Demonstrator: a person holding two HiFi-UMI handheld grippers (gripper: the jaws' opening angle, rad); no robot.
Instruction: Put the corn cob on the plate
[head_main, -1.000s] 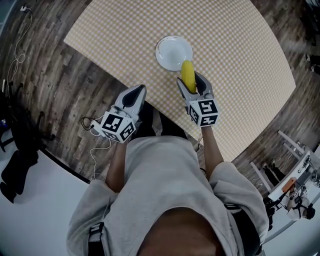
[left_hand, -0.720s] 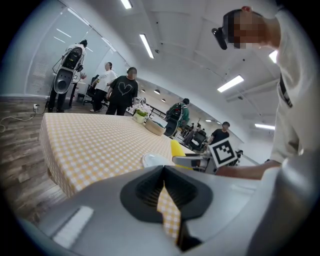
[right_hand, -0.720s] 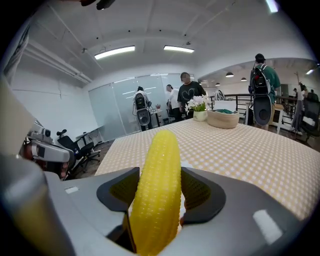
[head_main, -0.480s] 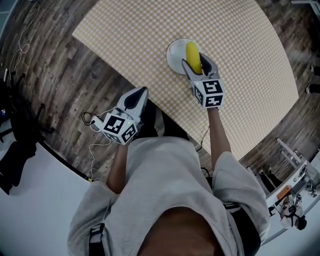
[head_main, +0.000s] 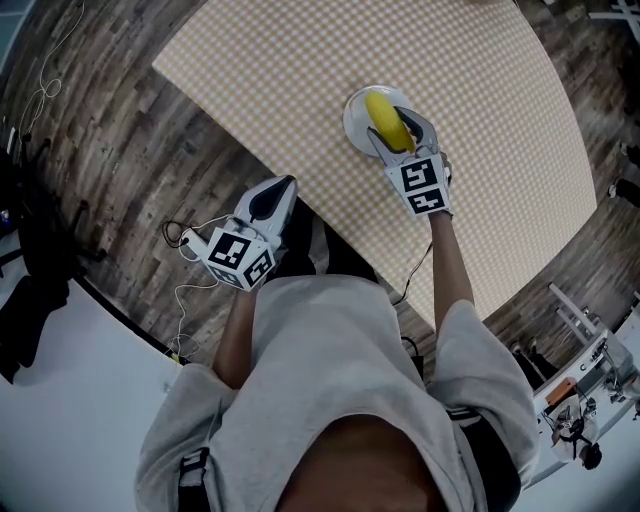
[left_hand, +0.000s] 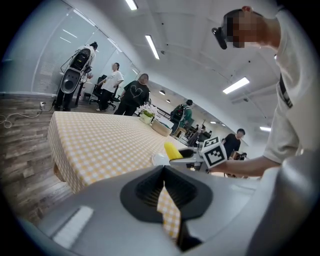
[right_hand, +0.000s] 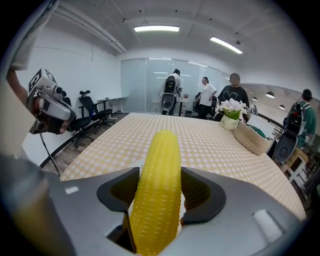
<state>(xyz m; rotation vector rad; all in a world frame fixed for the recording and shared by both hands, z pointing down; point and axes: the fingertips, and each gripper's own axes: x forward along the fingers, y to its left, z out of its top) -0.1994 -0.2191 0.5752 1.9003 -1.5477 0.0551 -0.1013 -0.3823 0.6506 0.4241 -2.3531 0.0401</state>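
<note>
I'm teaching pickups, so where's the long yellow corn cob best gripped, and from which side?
Grip the yellow corn cob across its near half, pads on its rounded flanks, coming along its length from the person's side. It is long, slim, evenly round; the right gripper holds it so.

1. A table under a yellow-and-white checked cloth (head_main: 300, 90) spreads out in front of you.
2. Grey-brown wood-plank floor (head_main: 110, 150) surrounds the table. A thin white cable (head_main: 183, 293) trails over the floor at your left side.
3. Toward the table's far end, a woven basket (right_hand: 254, 137) sits just beside a small pot of white flowers (right_hand: 230, 112).
4. Black office chairs (right_hand: 92, 111) stand off to one side, near a white wall.
5. Several people (right_hand: 206, 97) stand beyond the table, in front of a glass wall (right_hand: 145, 85).
6. Long strip lights (right_hand: 156, 28) glow on the white ceiling above you.
</note>
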